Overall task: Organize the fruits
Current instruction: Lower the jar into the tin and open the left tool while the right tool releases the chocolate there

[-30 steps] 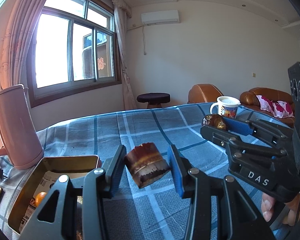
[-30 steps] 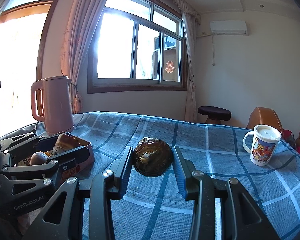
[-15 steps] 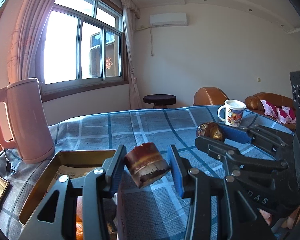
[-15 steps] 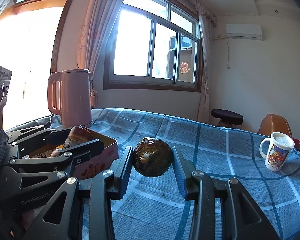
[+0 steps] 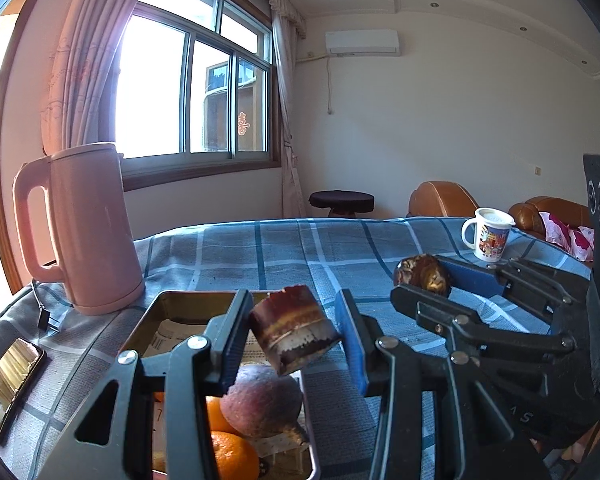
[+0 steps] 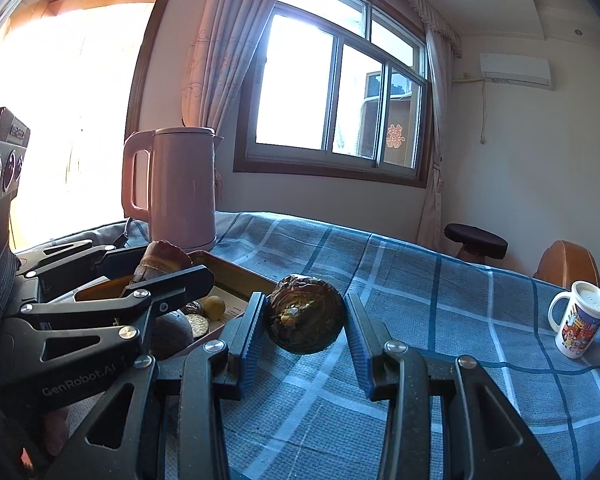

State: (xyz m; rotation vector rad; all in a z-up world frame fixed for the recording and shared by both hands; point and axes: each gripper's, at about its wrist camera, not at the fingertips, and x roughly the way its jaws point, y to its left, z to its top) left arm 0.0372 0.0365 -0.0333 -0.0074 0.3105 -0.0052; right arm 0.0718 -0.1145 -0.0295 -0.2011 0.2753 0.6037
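While both grippers hover above the table, findings stand as follows.

Surface: table (image 5: 284,256) covered by a blue plaid cloth, creased at the near left edge.
Room: pale walls, a sliding window (image 5: 196,92) with pink curtains, an air conditioner (image 5: 362,43) high on the wall, a dark stool (image 5: 341,202) and brown leather chairs (image 5: 440,200) beyond the table.
Standing items: pink kettle (image 5: 84,228) upright at the left rear, just behind the tin; printed mug (image 5: 487,238) upright at the far right; phone (image 5: 10,384) lying flat at the left edge.
Fruit tin: open gold tin (image 5: 188,304) near the kettle, holding oranges (image 5: 232,454) and a round purplish fruit (image 5: 262,400).
Left gripper (image 5: 292,334): pointed slightly downward, positioned over the tin; jaws clamped on a brown banded fruit piece (image 5: 292,330), tilted, clear of the contents below.
Right gripper (image 6: 305,320): just beside the tin, over bare cloth, pointed slightly downward; jaws closed on a dark round fruit (image 6: 305,314), held off the surface.
Hand: fingers partly visible beneath the right gripper's body at the lower right of the left view.
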